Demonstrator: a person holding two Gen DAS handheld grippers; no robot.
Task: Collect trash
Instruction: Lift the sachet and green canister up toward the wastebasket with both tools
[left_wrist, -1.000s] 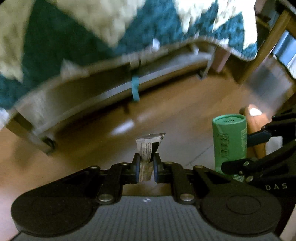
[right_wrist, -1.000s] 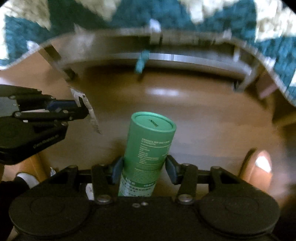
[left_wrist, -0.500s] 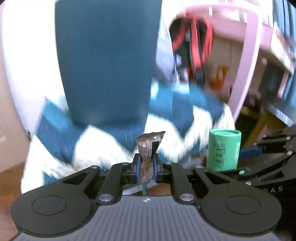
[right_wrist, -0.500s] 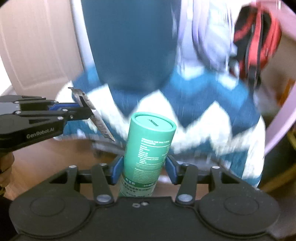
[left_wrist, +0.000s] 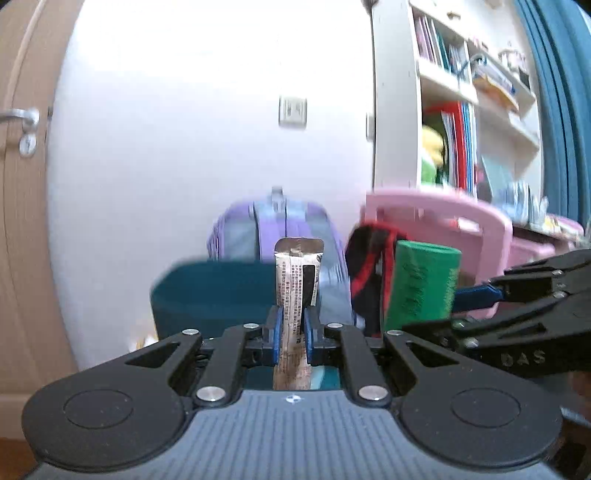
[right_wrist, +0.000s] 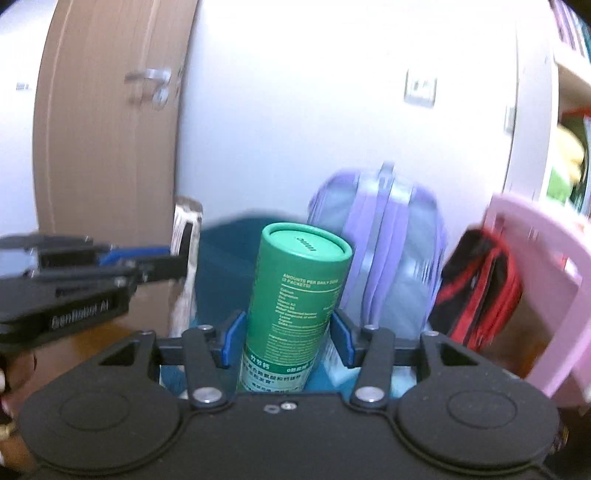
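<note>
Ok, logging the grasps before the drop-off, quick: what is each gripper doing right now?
Left gripper: closed on a silver wrapper.
Right gripper: closed on a green tube.

Left claw (left_wrist: 293, 330) clamped on upright silver sachet (left_wrist: 298, 273), green tube (left_wrist: 423, 284) in right claw (left_wrist: 476, 295) just beside.

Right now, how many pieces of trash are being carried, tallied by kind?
Silver sachet wrapper, pinched upright in the left tool: 1
Green cardboard tube with its lid on, gripped in the right tool: 1
Total: 2
</note>
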